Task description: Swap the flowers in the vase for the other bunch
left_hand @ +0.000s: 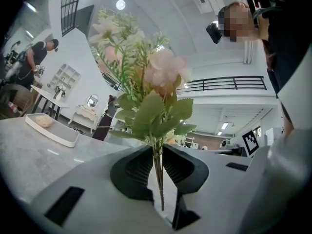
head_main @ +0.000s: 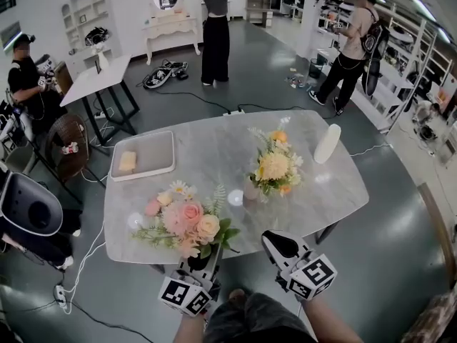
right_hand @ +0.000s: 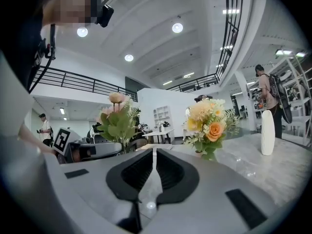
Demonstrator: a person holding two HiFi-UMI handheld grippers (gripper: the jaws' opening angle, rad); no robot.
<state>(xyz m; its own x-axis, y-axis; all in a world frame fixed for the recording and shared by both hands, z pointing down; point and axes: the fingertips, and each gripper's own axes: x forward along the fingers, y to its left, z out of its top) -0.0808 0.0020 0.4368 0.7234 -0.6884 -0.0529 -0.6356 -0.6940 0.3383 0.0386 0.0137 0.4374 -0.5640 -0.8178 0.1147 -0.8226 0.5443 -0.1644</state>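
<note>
My left gripper [head_main: 202,257] [left_hand: 157,152] is shut on the green stems of a pink bouquet [head_main: 184,222] [left_hand: 141,82], held upright over the near edge of the marble table [head_main: 214,148]. The yellow and orange bouquet [head_main: 275,166] [right_hand: 209,126] stands in a small pale vase [head_main: 251,190] near the table's middle. To the right of the left gripper, my right gripper [head_main: 270,240] [right_hand: 154,152] is shut with nothing between its jaws and points toward that bouquet. In the right gripper view the pink bouquet [right_hand: 117,121] shows at left.
A tall white vase [head_main: 327,143] [right_hand: 267,132] stands at the table's right. A white tray [head_main: 143,156] [left_hand: 51,128] with a yellow block [head_main: 127,161] lies at the left. Several people stand or sit around the room, and cables run across the floor.
</note>
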